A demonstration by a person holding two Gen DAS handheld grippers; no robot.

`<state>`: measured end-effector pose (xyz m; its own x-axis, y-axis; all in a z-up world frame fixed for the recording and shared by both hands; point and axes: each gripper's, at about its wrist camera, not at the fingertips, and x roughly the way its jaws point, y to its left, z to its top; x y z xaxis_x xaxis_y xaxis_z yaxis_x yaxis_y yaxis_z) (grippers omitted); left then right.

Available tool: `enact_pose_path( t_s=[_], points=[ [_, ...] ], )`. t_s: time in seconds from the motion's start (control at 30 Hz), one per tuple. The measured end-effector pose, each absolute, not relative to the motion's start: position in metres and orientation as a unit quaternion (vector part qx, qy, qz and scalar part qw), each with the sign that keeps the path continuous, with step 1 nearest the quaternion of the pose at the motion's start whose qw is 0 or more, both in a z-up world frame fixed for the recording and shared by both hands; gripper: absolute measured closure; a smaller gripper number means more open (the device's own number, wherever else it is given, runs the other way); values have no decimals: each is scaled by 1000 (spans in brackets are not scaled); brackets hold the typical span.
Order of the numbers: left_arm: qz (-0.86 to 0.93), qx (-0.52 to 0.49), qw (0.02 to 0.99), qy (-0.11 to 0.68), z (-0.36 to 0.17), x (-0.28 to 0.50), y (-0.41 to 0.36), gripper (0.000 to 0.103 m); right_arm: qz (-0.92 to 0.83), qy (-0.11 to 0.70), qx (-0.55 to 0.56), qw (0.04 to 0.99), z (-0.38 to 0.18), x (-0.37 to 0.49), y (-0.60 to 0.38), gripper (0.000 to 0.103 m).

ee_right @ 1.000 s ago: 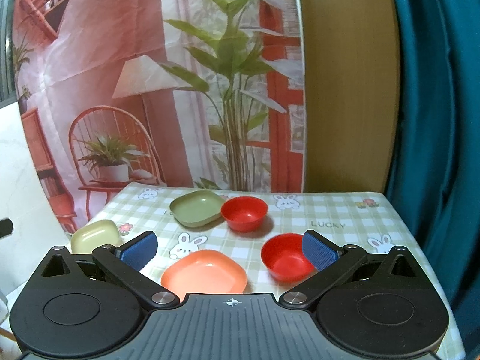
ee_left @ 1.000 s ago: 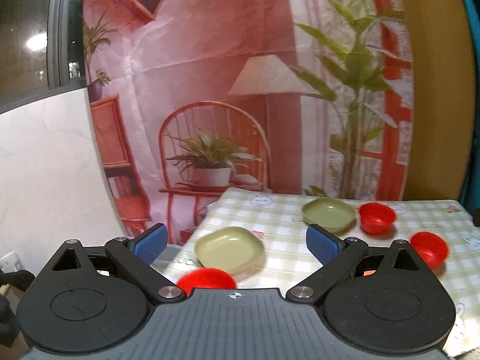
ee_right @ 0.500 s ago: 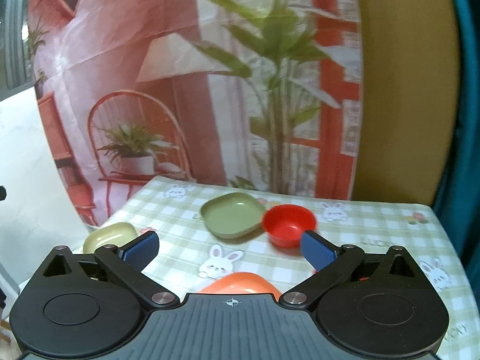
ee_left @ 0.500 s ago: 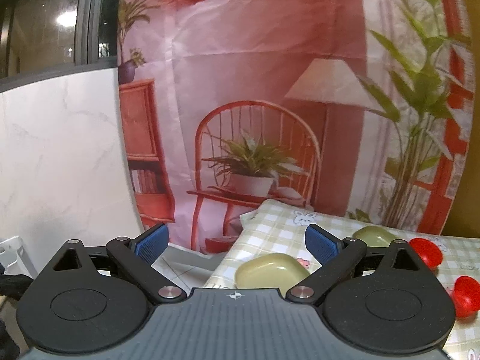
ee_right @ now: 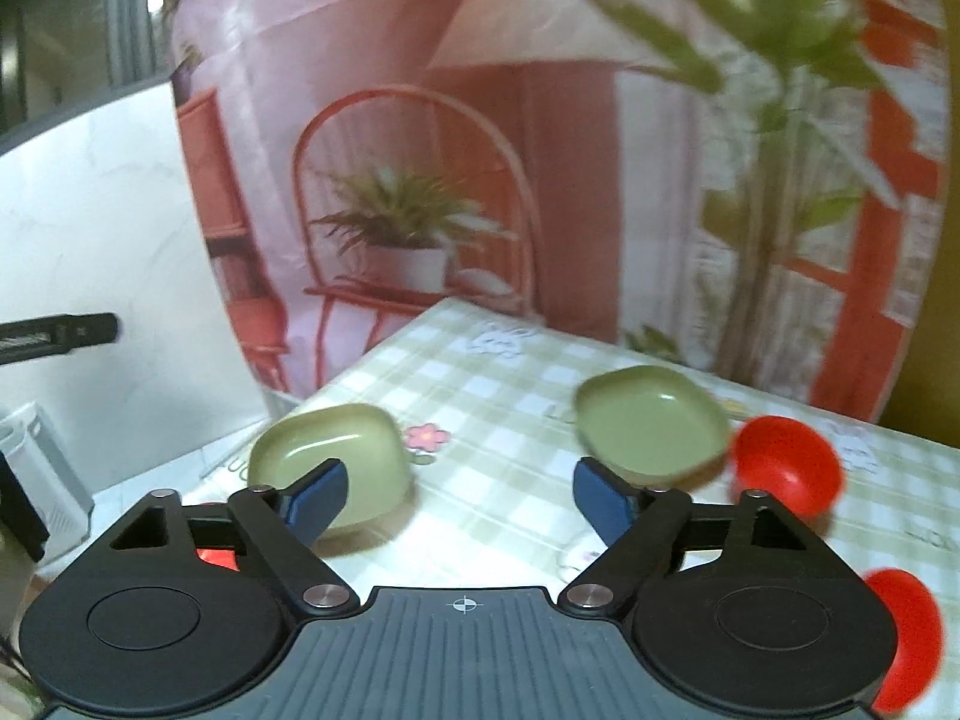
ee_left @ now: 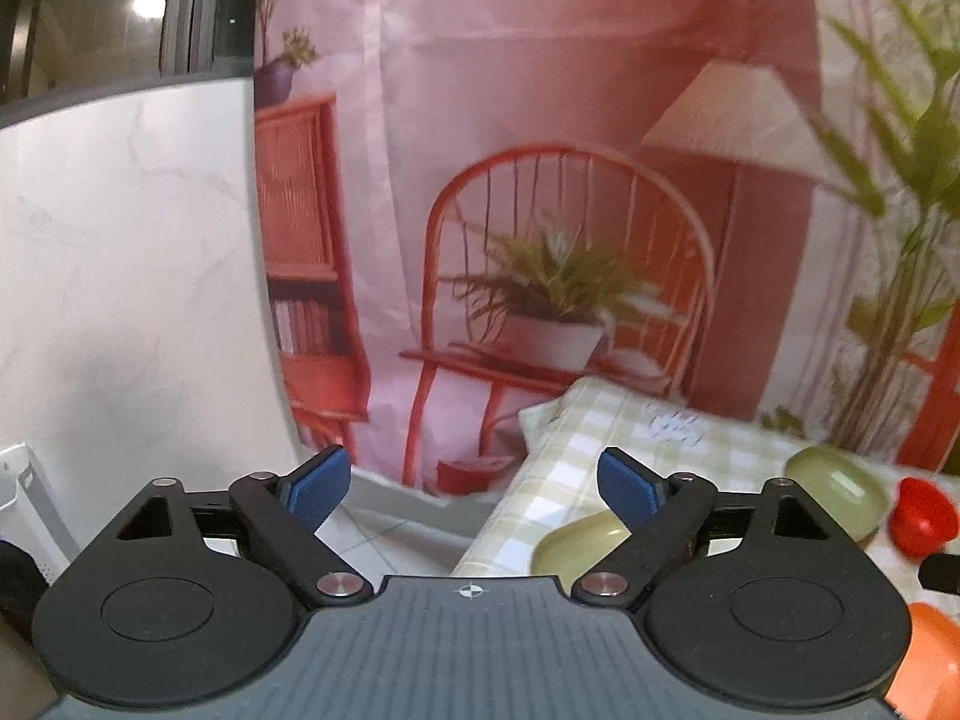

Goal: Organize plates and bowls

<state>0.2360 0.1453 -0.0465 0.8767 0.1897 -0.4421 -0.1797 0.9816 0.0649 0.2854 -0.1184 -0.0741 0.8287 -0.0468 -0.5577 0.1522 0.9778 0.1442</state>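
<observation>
The right gripper is empty and its jaws are closing, though a wide gap remains between the blue pads with only checked tablecloth showing through it. Just beyond its left pad sits a pale green plate near the table's left edge; beyond its right pad lies a darker green plate, with a red bowl just beside that and a second red bowl nearer the camera on the right.

The left gripper is likewise empty and narrowing, and it points past the table corner toward the printed backdrop; the pale green plate shows partly behind its right finger, and an orange plate peeks in at the lower right.

The step in hand seems to be picking a first dish to stack. To do it well, one pad should go over the chosen plate's rim and the other under it, since these shallow rims offer little to pinch. The pale plate's closeness to the edge calls for a gentle approach.
</observation>
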Motion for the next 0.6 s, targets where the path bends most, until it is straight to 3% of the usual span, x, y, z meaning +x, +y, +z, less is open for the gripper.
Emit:
enact_pose_path(
  t_s=[0.07,0.4,0.6],
  points=[
    [90,15,965,246,-60,253,150,18,-40,298,90,949,-85,308,-113,29],
    [57,30,935,349,-125,330,170,24,-34,367,114,922,-147,404,-112,59],
    [46,-7,920,390,-157,356,181,31,-22,386,117,915,-172,430,-109,69]
  ],
)
